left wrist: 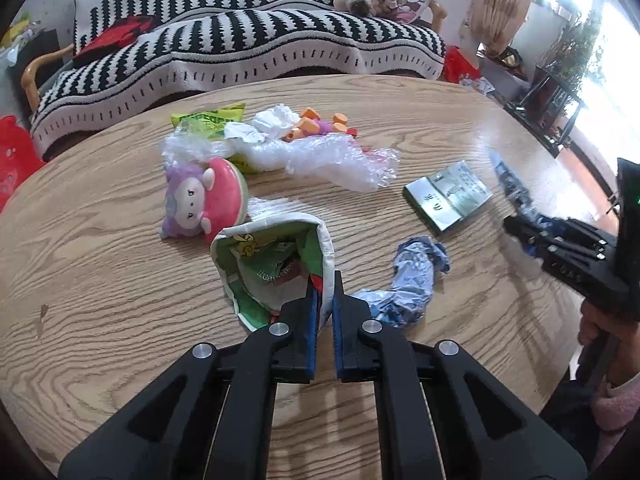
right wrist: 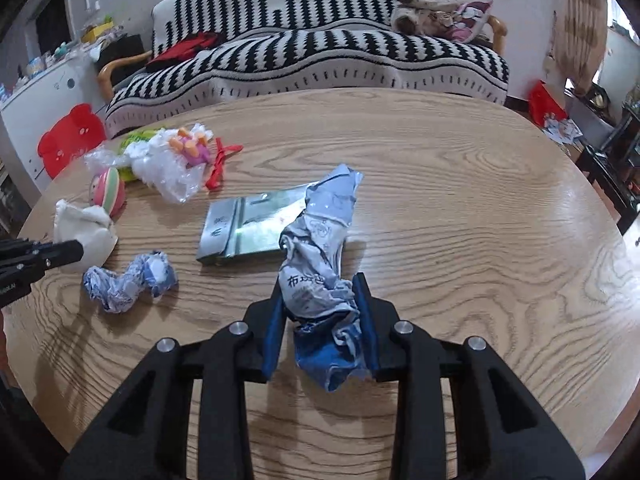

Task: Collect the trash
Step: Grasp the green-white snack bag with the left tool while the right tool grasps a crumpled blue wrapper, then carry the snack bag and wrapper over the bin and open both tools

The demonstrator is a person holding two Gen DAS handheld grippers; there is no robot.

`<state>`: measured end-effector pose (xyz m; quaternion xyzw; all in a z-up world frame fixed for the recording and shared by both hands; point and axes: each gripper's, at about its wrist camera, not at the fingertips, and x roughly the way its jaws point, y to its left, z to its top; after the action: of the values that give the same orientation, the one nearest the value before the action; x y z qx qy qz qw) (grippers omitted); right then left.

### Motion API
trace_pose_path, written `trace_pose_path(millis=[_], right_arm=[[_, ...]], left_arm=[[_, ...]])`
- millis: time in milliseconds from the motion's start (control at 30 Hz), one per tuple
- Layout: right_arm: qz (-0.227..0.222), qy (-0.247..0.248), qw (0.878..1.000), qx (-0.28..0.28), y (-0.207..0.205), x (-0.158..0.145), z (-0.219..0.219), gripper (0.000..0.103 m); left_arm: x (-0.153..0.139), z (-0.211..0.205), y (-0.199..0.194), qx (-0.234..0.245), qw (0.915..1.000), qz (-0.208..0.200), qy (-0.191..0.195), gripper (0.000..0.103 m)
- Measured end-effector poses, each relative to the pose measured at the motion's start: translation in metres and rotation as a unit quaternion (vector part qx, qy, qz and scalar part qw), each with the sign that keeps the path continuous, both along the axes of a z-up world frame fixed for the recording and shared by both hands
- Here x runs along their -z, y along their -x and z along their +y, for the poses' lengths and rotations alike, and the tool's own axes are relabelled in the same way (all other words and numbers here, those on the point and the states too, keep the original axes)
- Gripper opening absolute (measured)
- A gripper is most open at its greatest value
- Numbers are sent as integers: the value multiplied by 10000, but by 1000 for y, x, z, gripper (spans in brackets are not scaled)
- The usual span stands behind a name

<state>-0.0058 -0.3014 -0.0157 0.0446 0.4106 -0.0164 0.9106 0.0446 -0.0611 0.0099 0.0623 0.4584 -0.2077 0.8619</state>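
Observation:
My left gripper (left wrist: pixel 325 288) is shut on the rim of an open white and green bag (left wrist: pixel 276 264) that holds scraps and stands on the wooden table (left wrist: pixel 100 280). The bag shows as a white bundle in the right wrist view (right wrist: pixel 84 232). My right gripper (right wrist: pixel 320 292) is shut on a crumpled blue and white wrapper (right wrist: pixel 320 256) held above the table; it also shows in the left wrist view (left wrist: pixel 516 220). A second crumpled blue wrapper (left wrist: pixel 412 280) lies beside the bag, also in the right wrist view (right wrist: pixel 128 280).
A silver-green packet (left wrist: pixel 448 196) lies mid-table. Clear plastic wrap (left wrist: pixel 320 160), white tissue (left wrist: pixel 272 124), a green snack bag (left wrist: pixel 208 120), a pink-purple plush toy (left wrist: pixel 200 200) and small orange toys (left wrist: pixel 316 124) lie at the far side. A striped sofa (left wrist: pixel 240 40) stands behind.

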Motion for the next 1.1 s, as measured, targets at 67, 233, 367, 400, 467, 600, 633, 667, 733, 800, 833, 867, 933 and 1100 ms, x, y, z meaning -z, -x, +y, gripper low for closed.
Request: trace_pose_path(millis=[67,233,367,400,467,600,633,667,733,800,833,867,933,1100], right_arm=[[-16,-94,9999,123,1,0,-7,33],[101,-263,9993,249,0,5,-14,33],[116,-208,9995,201,-2,5,-10,33],[119,-203,9996,182,-2,5,-8,33],[133,-179,9997,138,-3,5,-4,33],[143,-127,9998,100,-3,6,-2,33],[144,-139,9997,104,-3,6,-2,33],[147,-152,9997,100,-3,6,-3,33],[147,-165,9997,101,-3,5,-2,33],[123,-169,9997,91,-4,4,2,33],[100,-172,9998,92,-4,3,3,33],[61,-150,9998,93,-4,1,5,33],[-53,85,9998,144,0,-6,11,33],[-592,21,9977,333,37,-46,14,33]], left_arm=[[0,1,-1,-23,10000,-11,-19,5],[0,0,0,-43,10000,-17,-60,5],[1,-2,2,-7,9999,-22,-110,5],[2,-3,2,3,9999,-23,-123,5],[2,-2,3,11,9999,-25,-134,5],[1,-2,4,11,9999,-37,-137,5],[1,-2,3,4,9999,-39,-135,5],[1,-2,3,-3,9999,-37,-131,5],[0,-2,3,-16,9999,-41,-110,5],[-4,-1,4,-42,9999,-101,-83,5],[-8,0,5,-57,9998,-158,-51,5],[-11,2,5,-94,9997,-232,-20,5],[-20,6,8,-223,9991,-358,98,5],[-58,-5,39,-311,9953,-783,478,5]])
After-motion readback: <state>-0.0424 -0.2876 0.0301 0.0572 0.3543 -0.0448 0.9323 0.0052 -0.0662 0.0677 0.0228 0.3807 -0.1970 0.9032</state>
